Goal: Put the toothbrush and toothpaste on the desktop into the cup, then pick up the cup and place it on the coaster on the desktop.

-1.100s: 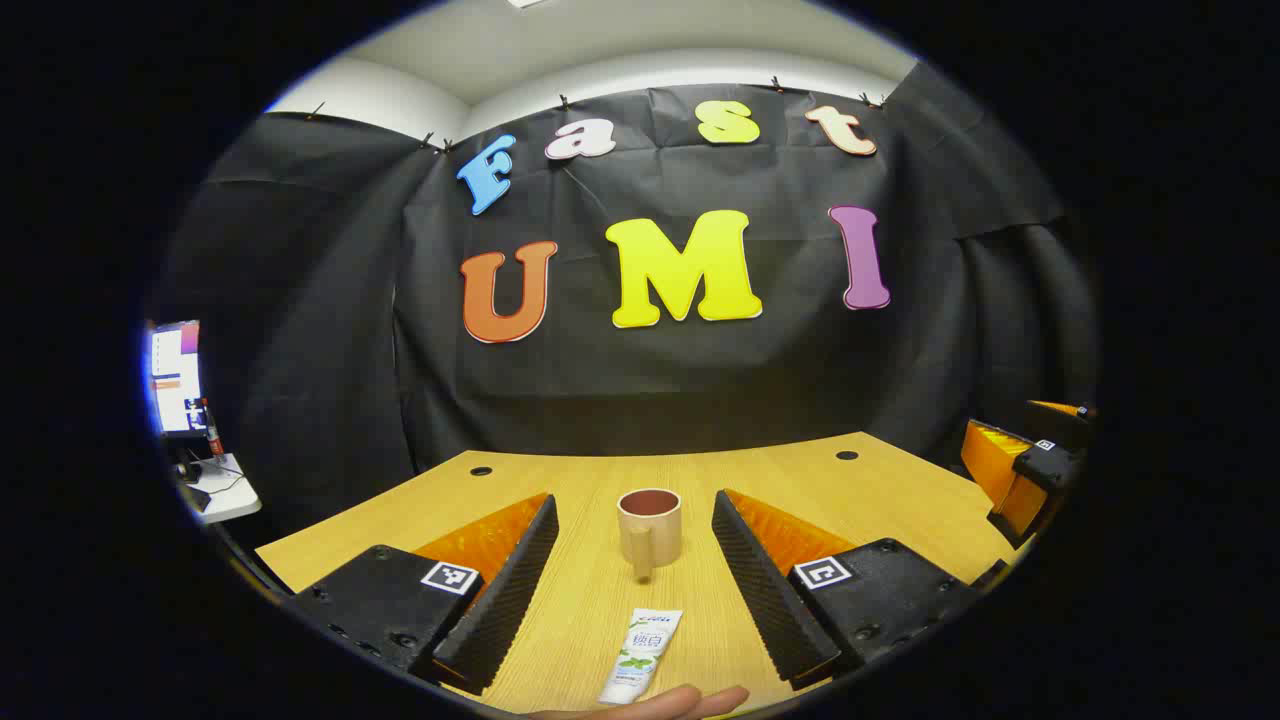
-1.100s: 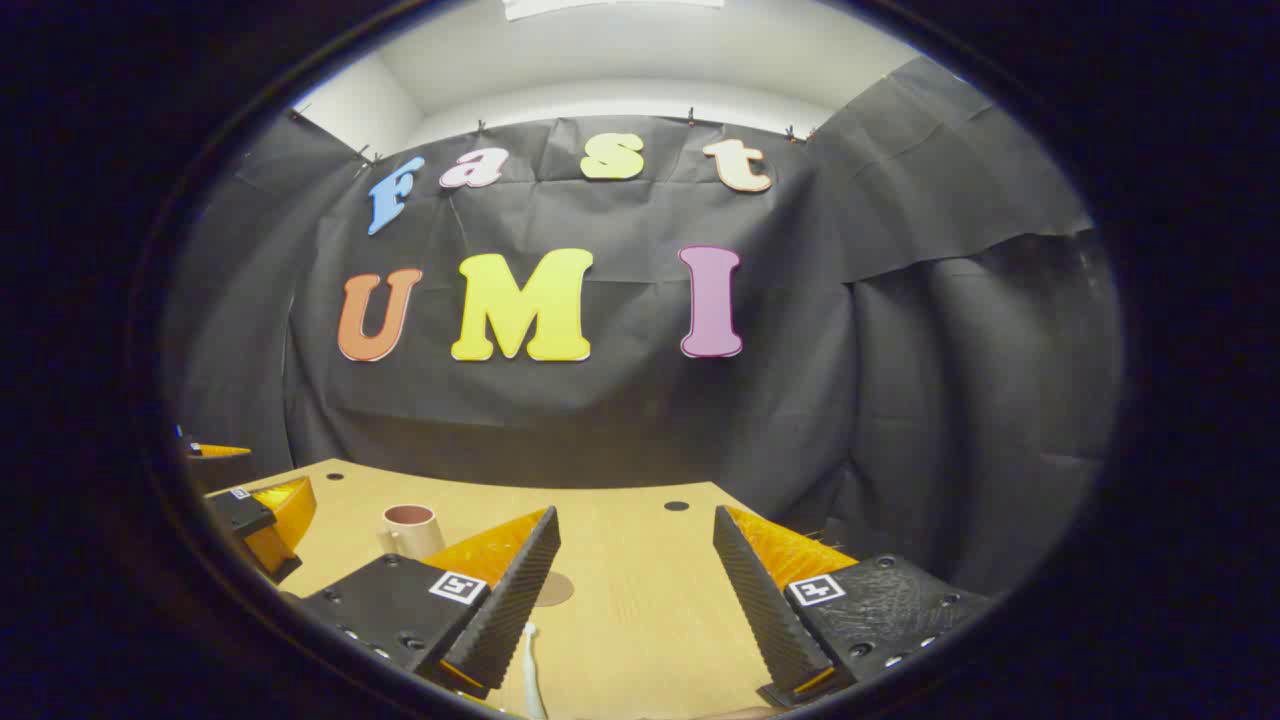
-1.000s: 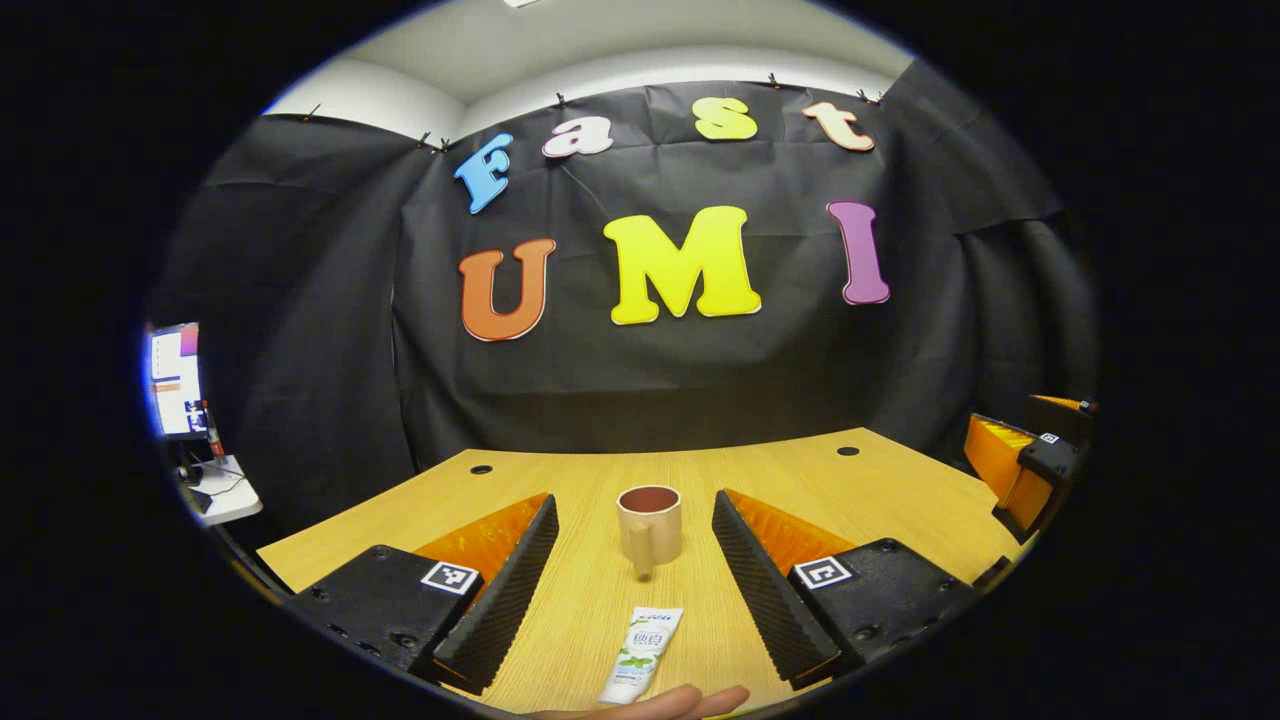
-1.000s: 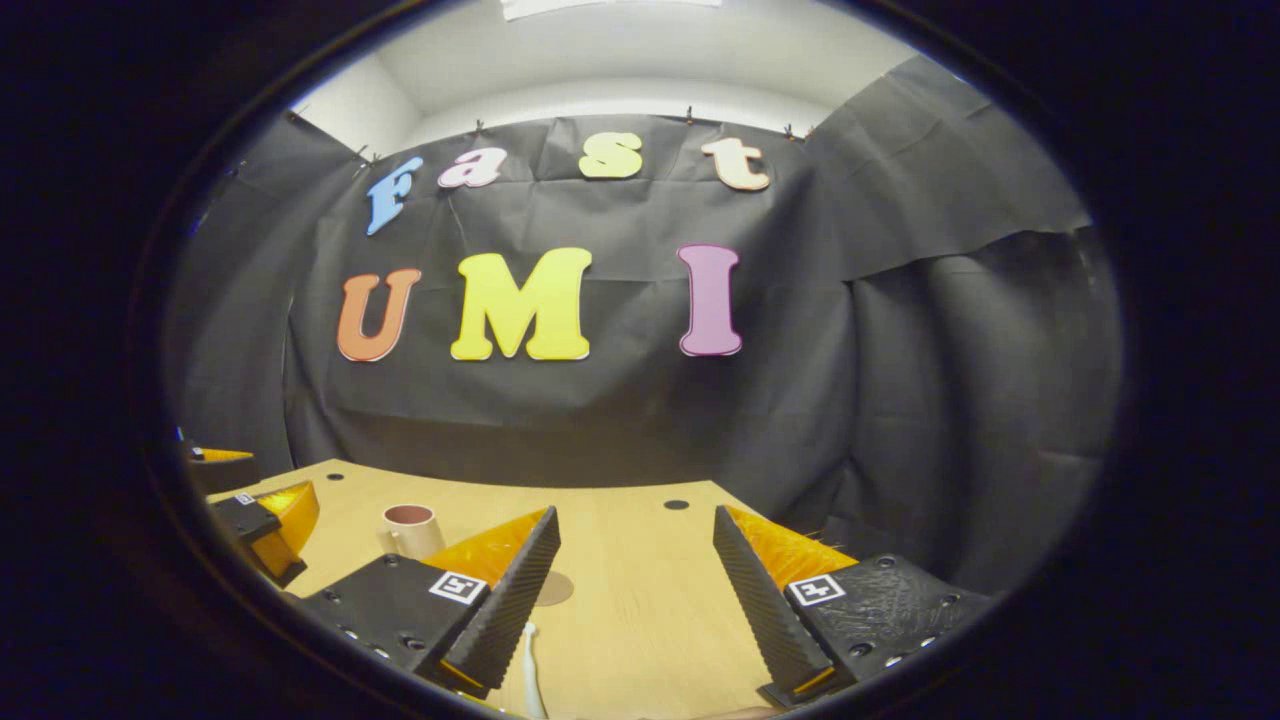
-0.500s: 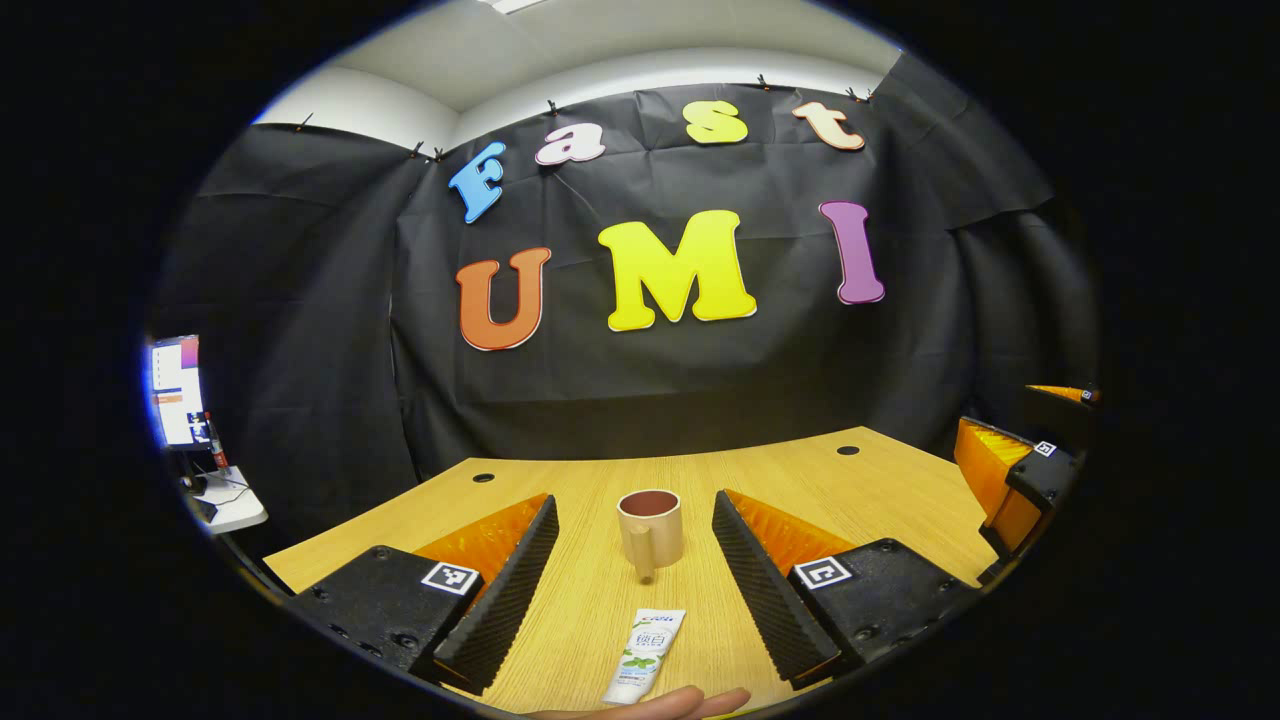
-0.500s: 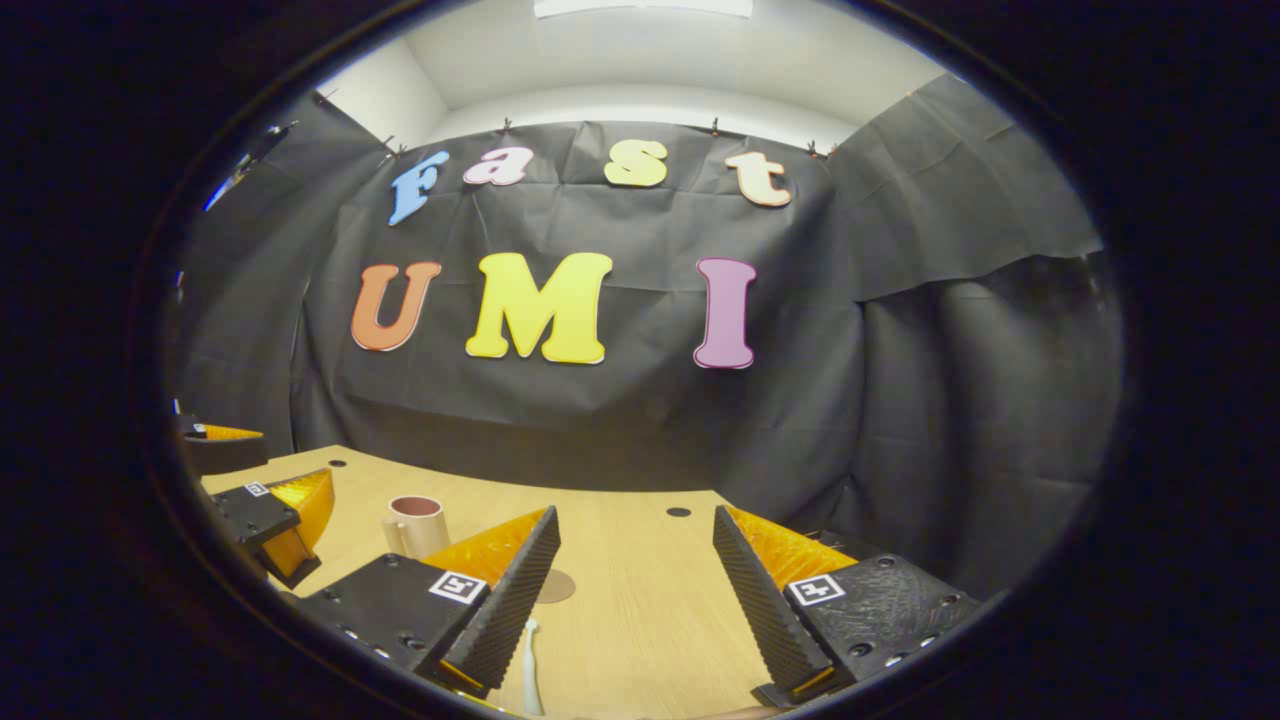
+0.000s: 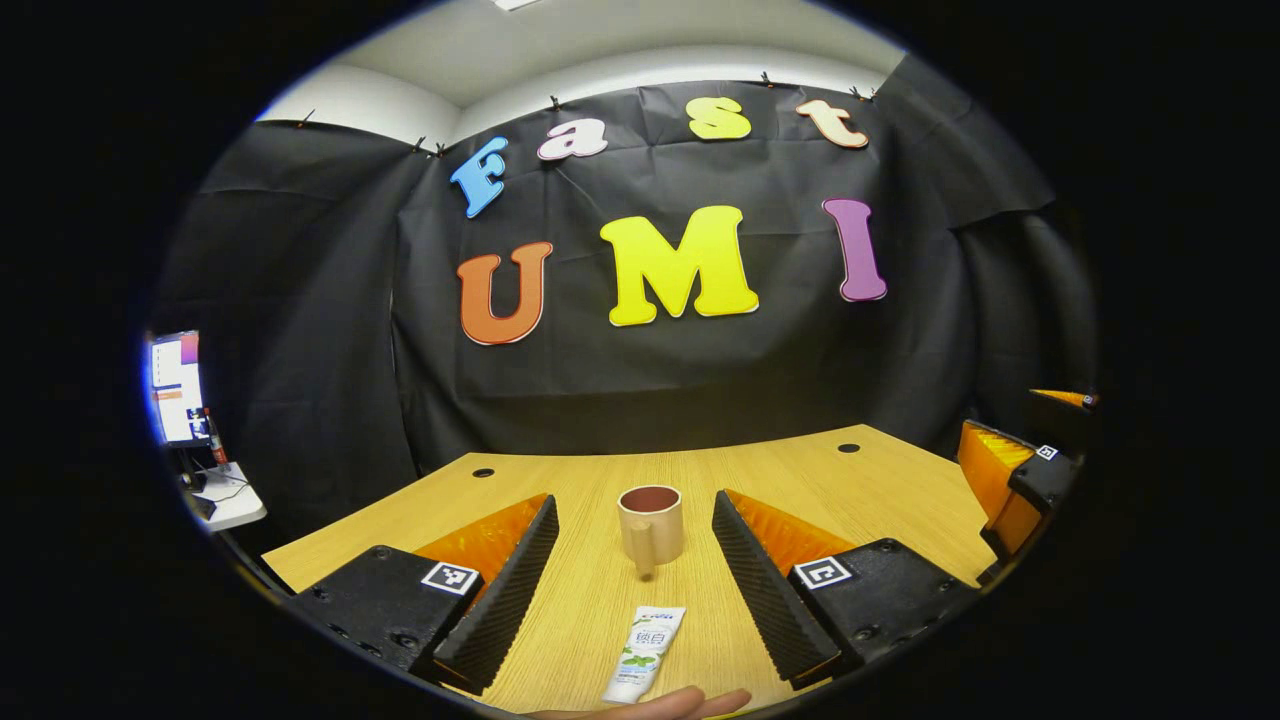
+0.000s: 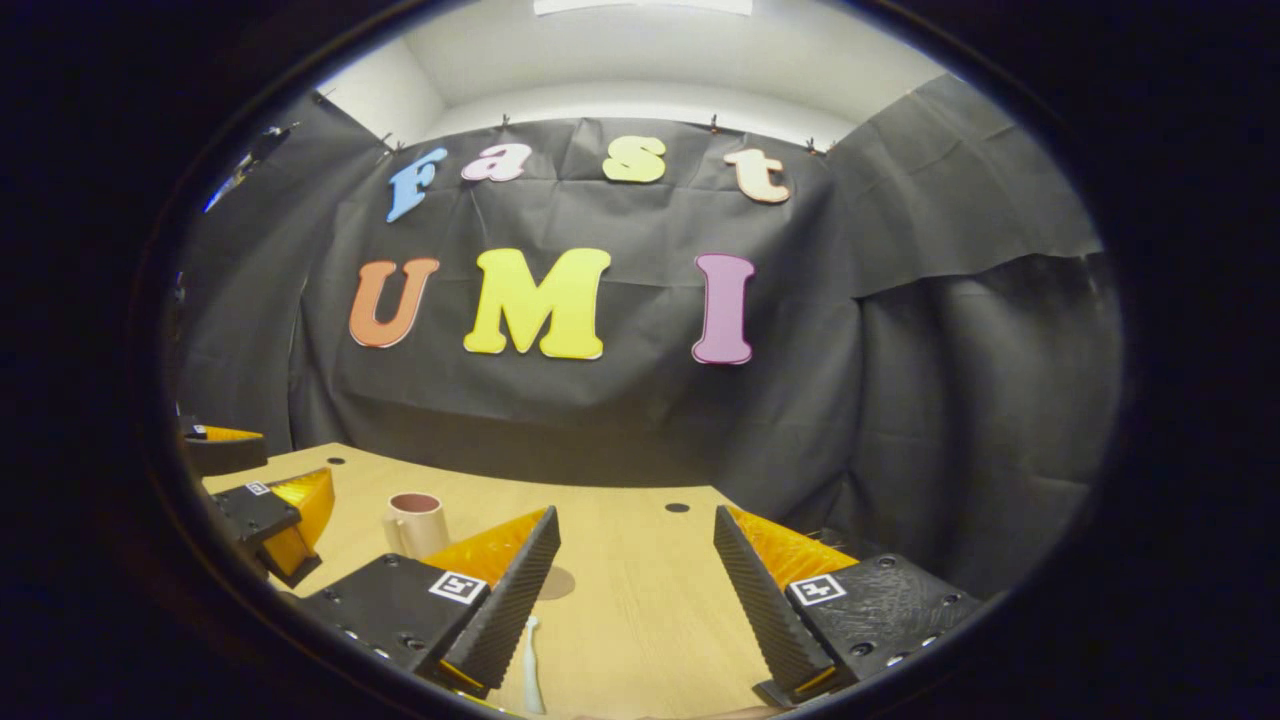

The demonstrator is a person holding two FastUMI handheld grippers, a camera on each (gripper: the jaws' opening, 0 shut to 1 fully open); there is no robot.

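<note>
Above the near edge of the desktop (image 7: 900, 500), the left gripper (image 7: 635, 560) hangs with its jaws spread wide and nothing between them; in the left gripper view the cup (image 7: 651, 522) stands upright straight ahead, framed by the two fingers, handle turned toward the camera, and the toothpaste (image 7: 645, 653) lies flat on the wood just short of it, close below the gripper, beside a fingertip (image 7: 690, 702) at the very bottom of the view. The right gripper (image 8: 637, 575) is likewise spread and empty; in its view the toothbrush (image 8: 528, 665) lies on the wood by its left-hand finger, the round coaster (image 8: 556, 581) sits a little beyond, partly behind that finger, and the cup stands farther off to the left, apart from the coaster, with the left gripper near it. Over the last second little has changed: both cameras have tilted and drifted slightly, so the right gripper view now takes in somewhat more of the desk's left side, while cup, tube, brush and coaster lie where they did. Both items therefore lie outside the cup, and the cup is off the coaster; each gripper looks poised over the item nearest to it.
</note>
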